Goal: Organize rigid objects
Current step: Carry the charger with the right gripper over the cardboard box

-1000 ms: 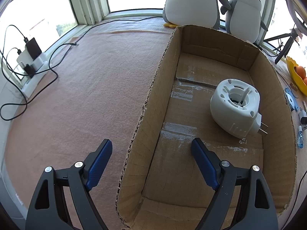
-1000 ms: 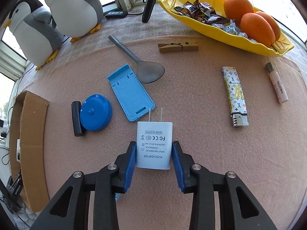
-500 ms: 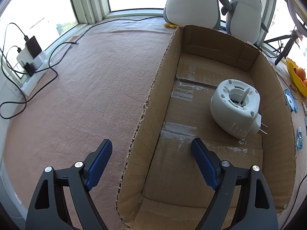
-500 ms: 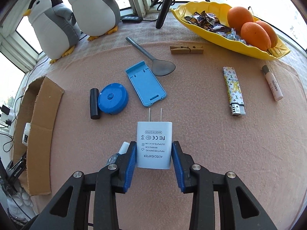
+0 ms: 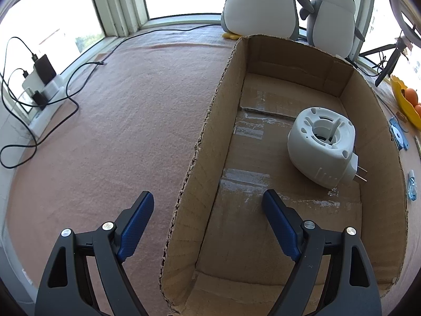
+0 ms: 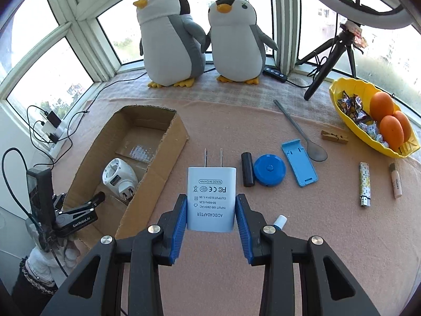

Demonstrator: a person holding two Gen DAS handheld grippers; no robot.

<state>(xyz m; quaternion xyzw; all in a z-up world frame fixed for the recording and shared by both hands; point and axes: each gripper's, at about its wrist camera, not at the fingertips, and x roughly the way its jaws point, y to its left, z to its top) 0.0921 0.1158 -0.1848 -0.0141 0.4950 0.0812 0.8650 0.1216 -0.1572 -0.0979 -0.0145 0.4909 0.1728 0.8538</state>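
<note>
My right gripper (image 6: 211, 197) is shut on a white AC adapter (image 6: 210, 194), prongs pointing away, held above the pink cloth. To its left lies an open cardboard box (image 6: 163, 173) with a white round plug-in device (image 6: 118, 176) inside. My left gripper (image 5: 207, 194) stands open and straddles the box's left wall (image 5: 200, 142) without touching it: one finger is outside, one inside. The white device (image 5: 321, 147) lies ahead of the inner finger, apart from it. The left gripper (image 6: 80, 197) also shows at the box's near end in the right wrist view.
On the cloth right of the adapter lie a black cylinder (image 6: 247, 169), a blue round case (image 6: 269, 169), a blue stand (image 6: 298, 163), a spoon (image 6: 302, 137), a clothespin (image 6: 334, 136), a lighter (image 6: 364, 184) and a small tube (image 6: 396, 181). A yellow fruit bowl (image 6: 342, 92), two plush penguins (image 6: 171, 34) and a tripod (image 6: 331, 52) stand behind.
My right gripper has risen and swung left with the adapter still in it, so the box now lies just left of it. The left gripper has not moved.
</note>
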